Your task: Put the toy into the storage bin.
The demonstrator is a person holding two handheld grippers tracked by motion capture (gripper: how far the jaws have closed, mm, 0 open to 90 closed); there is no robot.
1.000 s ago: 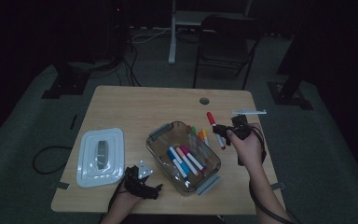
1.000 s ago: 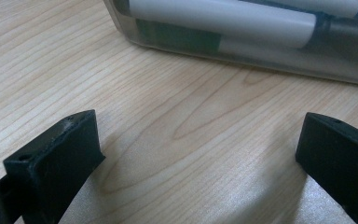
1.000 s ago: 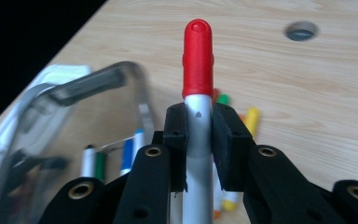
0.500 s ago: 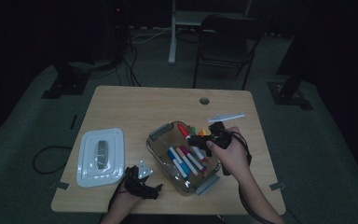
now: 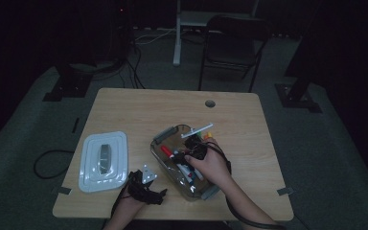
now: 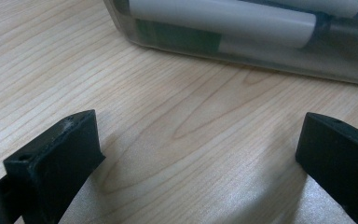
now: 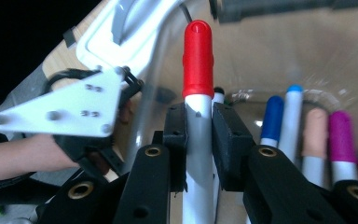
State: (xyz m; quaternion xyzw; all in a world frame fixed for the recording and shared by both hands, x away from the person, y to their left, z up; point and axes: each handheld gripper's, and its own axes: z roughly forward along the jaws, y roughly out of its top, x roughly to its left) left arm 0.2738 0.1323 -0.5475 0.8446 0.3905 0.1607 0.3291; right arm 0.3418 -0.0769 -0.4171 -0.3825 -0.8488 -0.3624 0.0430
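My right hand-held gripper (image 7: pixel 198 135) clamps the red marker (image 7: pixel 197 60), long axis toward twelve o'clock, over the bin (image 5: pixel 159 136); the left hand-held gripper (image 6: pixel 196 154) (jaws wide, empty) rests on the surface (image 6: pixel 74 56).

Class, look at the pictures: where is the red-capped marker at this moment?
The red-capped marker is clamped between the right gripper's jaws, held over the clear box of markers near the table's middle.

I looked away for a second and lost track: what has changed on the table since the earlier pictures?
The right gripper, shut on the red-capped marker, has carried it from the bare table right of the clear bin to over the markers inside. The left gripper, its jaws open, the white lid and the bin stayed put.
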